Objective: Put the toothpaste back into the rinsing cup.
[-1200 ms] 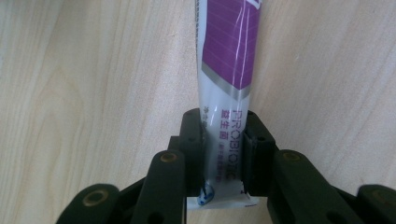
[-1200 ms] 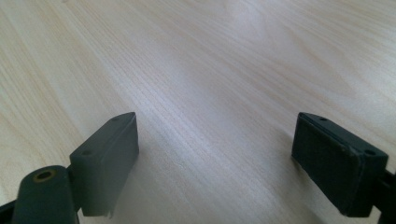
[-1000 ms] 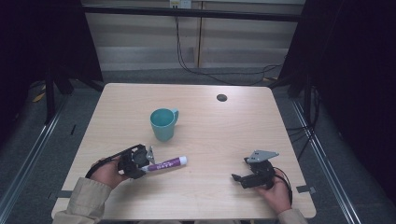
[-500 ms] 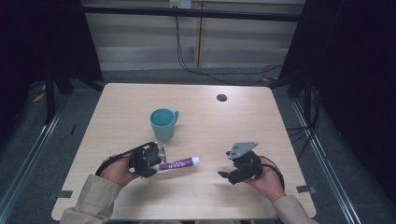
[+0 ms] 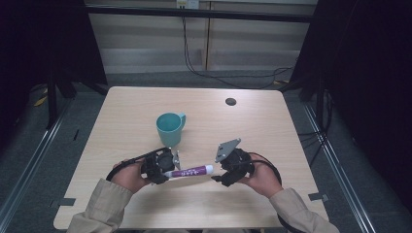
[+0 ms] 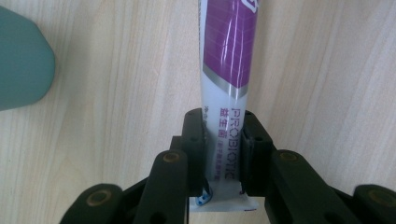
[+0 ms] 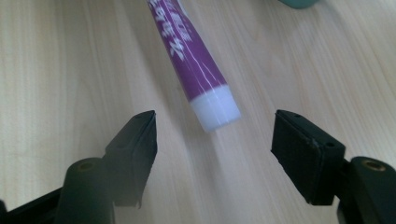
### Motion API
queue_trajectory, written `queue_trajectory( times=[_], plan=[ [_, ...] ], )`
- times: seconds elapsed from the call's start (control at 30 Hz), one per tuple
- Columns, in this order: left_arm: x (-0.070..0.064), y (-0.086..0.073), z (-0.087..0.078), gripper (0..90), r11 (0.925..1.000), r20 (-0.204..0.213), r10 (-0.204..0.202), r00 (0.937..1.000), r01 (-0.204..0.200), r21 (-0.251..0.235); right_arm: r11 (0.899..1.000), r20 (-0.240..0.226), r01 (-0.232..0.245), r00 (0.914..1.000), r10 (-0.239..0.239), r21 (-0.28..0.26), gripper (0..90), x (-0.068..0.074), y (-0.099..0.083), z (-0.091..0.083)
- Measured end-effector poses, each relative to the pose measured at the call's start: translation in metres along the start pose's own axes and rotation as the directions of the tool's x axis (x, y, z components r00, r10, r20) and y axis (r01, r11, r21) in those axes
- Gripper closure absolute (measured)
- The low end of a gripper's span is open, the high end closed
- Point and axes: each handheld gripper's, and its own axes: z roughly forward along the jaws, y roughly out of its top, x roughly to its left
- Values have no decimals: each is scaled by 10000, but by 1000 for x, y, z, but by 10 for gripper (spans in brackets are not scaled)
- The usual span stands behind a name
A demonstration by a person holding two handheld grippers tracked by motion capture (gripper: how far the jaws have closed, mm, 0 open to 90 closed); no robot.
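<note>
A purple and white tube (image 5: 189, 171) marked PROBIOTIC is held level over the wooden table (image 5: 272, 131), its white cap (image 7: 215, 110) pointing right. My left gripper (image 5: 167, 170) is shut on the tube's flat crimped end (image 6: 225, 154), the jaws pinching it from both sides. My right gripper (image 5: 216, 174) stands open just right of the cap, whose tip sits between the spread jaws (image 7: 215, 140) and touches neither. A teal mug (image 5: 169, 128) stands upright behind the left gripper, and its side (image 6: 21, 65) is near in the left gripper view.
A small dark round hole (image 5: 231, 101) marks the table's far right part. Dark curtains and metal frame rails flank the table. Cables trail from both grippers toward the person's sleeves at the near edge.
Both hands have moved toward the table's middle. The left gripper carried the tube right, and the right gripper came left until its open jaws reached the cap.
</note>
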Motion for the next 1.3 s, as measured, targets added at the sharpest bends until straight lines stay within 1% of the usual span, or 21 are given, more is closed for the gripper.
queue_trajectory(
  times=[0.07, 0.27, 0.33, 0.37, 0.43, 0.53, 0.6, 0.67, 0.77, 0.83, 0.9, 0.93, 0.97, 1.0, 1.03, 1.07, 1.13, 1.17, 1.2, 1.27, 1.3],
  plan=[
    [-1, 3, 0, 758, 10000, 10, 50, 10000, -50, -10, 10000, -74, 69, 9999, -69, -1, 327, 1, 4, 3],
    [-4, 14, -5, 759, 9992, 77, 358, 9993, -357, -194, 9948, -272, 698, 9973, -679, 744, 378, 3, 14, 16],
    [-4, 18, -7, 760, 9987, 180, 419, 9990, -413, -295, 9940, -396, 734, 9967, -704, 814, 414, 3, 17, 19],
    [-4, 19, -8, 760, 9984, 165, 438, 9989, -431, -371, 9932, -326, 842, 9961, -818, 805, 444, 3, 19, 20],
    [-4, 22, -11, 760, 9981, 255, 450, 9987, -439, -422, 9910, -451, 986, 9945, -949, 908, 467, 4, 22, 22],
    [-3, 25, -14, 760, 9967, 235, 442, 9987, -425, -691, 9844, -431, 1323, 9908, -1281, 1163, 498, 5, 25, 27],
    [-3, 27, -16, 760, 9964, 325, 437, 9985, -412, -742, 9826, -350, 1434, 9895, -1402, 1182, 569, 7, 25, 28],
    [-3, 27, -16, 759, 9966, 332, 419, 9986, -394, -727, 9798, -293, 1598, 9871, -1574, 1201, 587, 8, 25, 29],
    [-3, 28, -16, 754, 9954, 230, 504, 9985, -484, -822, 9710, -156, 1979, 9802, -1976, 1342, 659, 11, 25, 28],
    [-2, 27, -17, 732, 9940, 191, 508, 9985, -487, -980, 9736, -144, 1826, 9831, -1824, 1369, 696, 11, 24, 27],
    [-2, 26, -18, 696, 9891, 122, 199, 9997, -179, -1459, 9765, -269, 1689, 9856, -1667, 1336, 712, 9, 23, 24],
    [0, 24, -19, 666, 9842, 136, 13, 9999, 11, -1770, 9779, -214, 1666, 9860, -1652, 1261, 717, 9, 23, 23],
    [3, 21, -19, 623, 9786, 59, -264, 9996, 270, -2040, 9817, -181, 1479, 9890, -1468, 1198, 720, 8, 22, 21],
    [5, 19, -19, 532, 9775, -202, -465, 9987, 413, -2068, 9857, -163, 1245, 9922, -1234, 1135, 724, 7, 21, 19],
    [6, 17, -19, 436, 9755, -277, -631, 9976, 558, -2130, 9887, -214, 1082, 9941, -1065, 1036, 725, 6, 20, 17],
    [6, 16, -19, 390, 9733, -370, -668, 9971, 569, -2224, 9906, -151, 1006, 9949, -996, 933, 726, 5, 20, 15],
    [5, 13, -22, 345, 9687, -553, -771, 9955, 616, -2404, 9927, -218, 862, 9962, -847, 838, 727, 3, 19, 12],
    [6, 11, -23, 319, 9602, -575, -888, 9944, 702, -2703, 9927, -115, 888, 9960, -881, 812, 728, 2, 18, 11],
    [8, 9, -26, 308, 9494, -533, -1168, 9917, 957, -2992, 9930, -168, 829, 9965, -818, 847, 728, 1, 17, 10],
    [10, 5, -27, 272, 9375, -421, -1492, 9879, 1278, -3238, 9928, -64, 789, 9969, -787, 906, 728, 0, 13, 10],
    [11, 3, -28, 266, 9339, -371, -1550, 9872, 1341, -3315, 9934, -105, 778, 9970, -772, 848, 727, -1, 11, 10]
  ],
)
